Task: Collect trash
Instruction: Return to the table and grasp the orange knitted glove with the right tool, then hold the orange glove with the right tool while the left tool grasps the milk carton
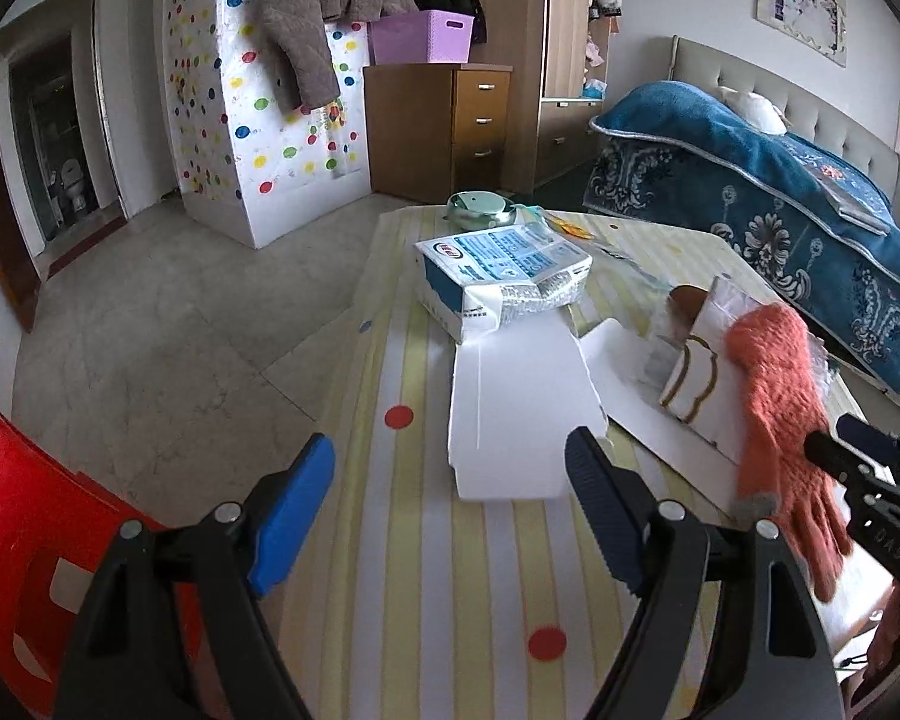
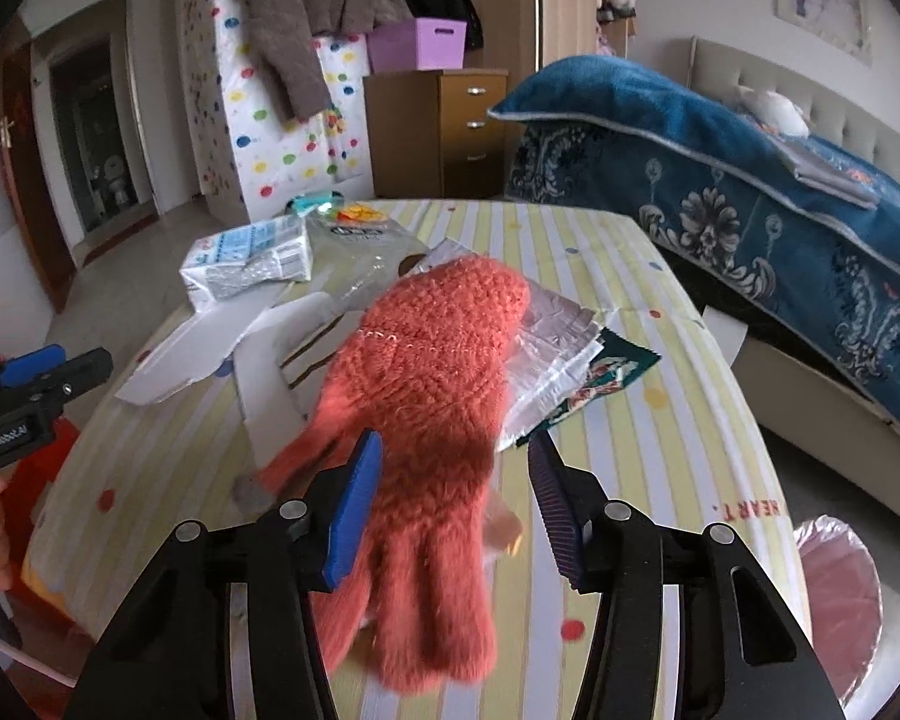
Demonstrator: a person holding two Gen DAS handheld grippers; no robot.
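Note:
Torn white cardboard pieces (image 1: 513, 402) lie on the striped table (image 1: 402, 540), just beyond my left gripper (image 1: 450, 474), which is open and empty. A blue-and-white tissue pack (image 1: 504, 270) lies farther back. An orange knitted glove (image 2: 426, 396) lies over cardboard and wrappers; it also shows in the left wrist view (image 1: 780, 408). My right gripper (image 2: 456, 480) is open, its fingers either side of the glove's finger end. A crinkled silver wrapper (image 2: 558, 348) and a dark printed packet (image 2: 606, 372) lie right of the glove. The white cardboard shows in the right wrist view (image 2: 210, 348).
A green round object (image 1: 477, 210) sits at the table's far end. A red plastic stool (image 1: 24, 540) stands left of the table. A bed with a blue blanket (image 2: 750, 192) is to the right. A wooden drawer cabinet (image 1: 444, 126) stands behind. A pink round stool (image 2: 834, 588) stands at lower right.

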